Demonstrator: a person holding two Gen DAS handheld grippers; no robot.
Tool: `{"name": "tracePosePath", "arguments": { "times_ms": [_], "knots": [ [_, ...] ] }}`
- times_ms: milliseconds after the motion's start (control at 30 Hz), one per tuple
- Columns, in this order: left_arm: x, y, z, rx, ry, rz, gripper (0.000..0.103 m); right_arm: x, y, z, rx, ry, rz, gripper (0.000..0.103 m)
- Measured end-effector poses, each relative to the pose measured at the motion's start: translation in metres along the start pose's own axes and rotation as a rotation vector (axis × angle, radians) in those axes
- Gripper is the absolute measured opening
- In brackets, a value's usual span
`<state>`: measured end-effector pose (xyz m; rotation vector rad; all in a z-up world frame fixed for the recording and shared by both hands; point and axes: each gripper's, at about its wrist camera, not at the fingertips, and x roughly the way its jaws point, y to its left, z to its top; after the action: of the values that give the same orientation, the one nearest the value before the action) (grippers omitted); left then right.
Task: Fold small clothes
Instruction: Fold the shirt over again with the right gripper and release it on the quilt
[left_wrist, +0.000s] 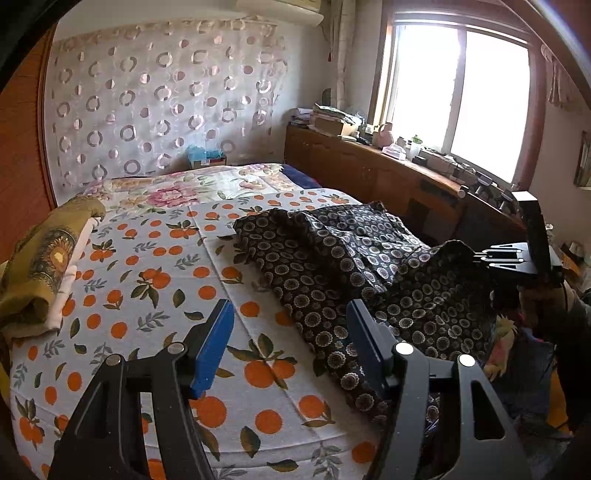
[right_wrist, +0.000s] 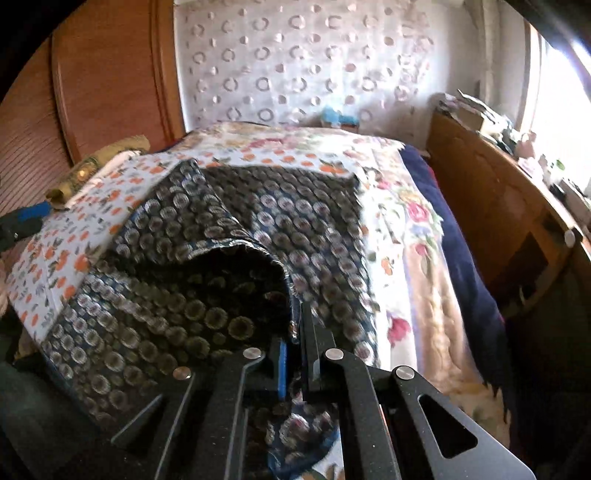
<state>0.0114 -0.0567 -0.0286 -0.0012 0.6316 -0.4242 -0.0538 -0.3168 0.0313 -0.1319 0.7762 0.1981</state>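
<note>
A dark garment with a pale flower print (left_wrist: 354, 266) lies crumpled across the right half of the bed. My left gripper (left_wrist: 290, 325) hovers open over the sheet beside it, its blue pads (left_wrist: 214, 343) holding nothing. At the right edge of the left wrist view, my right gripper (left_wrist: 476, 256) pinches the garment's raised edge. In the right wrist view the right gripper (right_wrist: 297, 332) is shut on the garment (right_wrist: 207, 258), whose edge rises in a fold to the jaws. The left gripper (right_wrist: 26, 218) shows at the far left there.
The bed carries an orange-print sheet (left_wrist: 155, 280) and a floral quilt (left_wrist: 207, 188) behind it. Folded olive and pink cloth (left_wrist: 40, 269) sits on the bed's left. A wooden ledge (left_wrist: 388, 166) crowded with small items runs under the window. A wooden headboard (right_wrist: 107, 81) stands at the left.
</note>
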Motion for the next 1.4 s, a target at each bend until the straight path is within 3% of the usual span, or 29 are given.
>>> {"name": "tracePosePath", "arguments": {
  "times_ms": [100,167,233,300,533,933,1167,1200,1233,1267,1300,1333,1400],
  "knots": [
    [0.001,-0.003,0.000,-0.001,0.000,-0.001,0.064,0.002,0.002,0.004,-0.006,-0.004,-0.022,0.019],
    [0.001,-0.003,-0.001,0.000,0.001,-0.001,0.064,-0.006,0.006,0.009,-0.010,-0.027,-0.017,0.046],
    [0.002,-0.004,-0.001,-0.001,0.001,0.000,0.064,-0.016,0.010,0.014,-0.015,-0.059,-0.024,0.061],
    [0.002,-0.003,-0.001,-0.001,0.002,-0.001,0.064,-0.023,0.015,0.017,-0.026,-0.082,-0.035,0.066],
    [0.001,-0.003,-0.001,-0.002,0.002,0.000,0.064,-0.008,0.048,0.027,-0.115,-0.074,0.039,0.066],
    [0.006,-0.001,-0.011,-0.013,0.017,-0.006,0.064,0.063,0.129,0.042,-0.326,0.066,0.209,0.066],
    [0.006,-0.003,-0.013,-0.014,0.026,-0.010,0.064,0.097,0.139,0.049,-0.386,0.119,0.197,0.066],
    [0.005,-0.002,-0.012,-0.015,0.027,-0.011,0.064,0.100,0.135,0.050,-0.372,0.117,0.204,0.064],
    [0.005,-0.002,-0.012,-0.015,0.027,-0.010,0.064,0.102,0.134,0.052,-0.363,0.114,0.205,0.047],
    [0.005,-0.002,-0.013,-0.016,0.028,-0.011,0.064,0.103,0.130,0.054,-0.357,0.107,0.196,0.024],
    [0.005,-0.002,-0.013,-0.017,0.029,-0.012,0.064,0.103,0.126,0.057,-0.358,0.094,0.184,0.014],
    [0.006,-0.002,-0.013,-0.018,0.030,-0.012,0.064,0.097,0.128,0.058,-0.367,0.064,0.172,0.009],
    [0.008,-0.003,-0.013,-0.018,0.038,-0.016,0.064,0.088,0.120,0.064,-0.354,0.015,0.179,0.009]
  ]
}}
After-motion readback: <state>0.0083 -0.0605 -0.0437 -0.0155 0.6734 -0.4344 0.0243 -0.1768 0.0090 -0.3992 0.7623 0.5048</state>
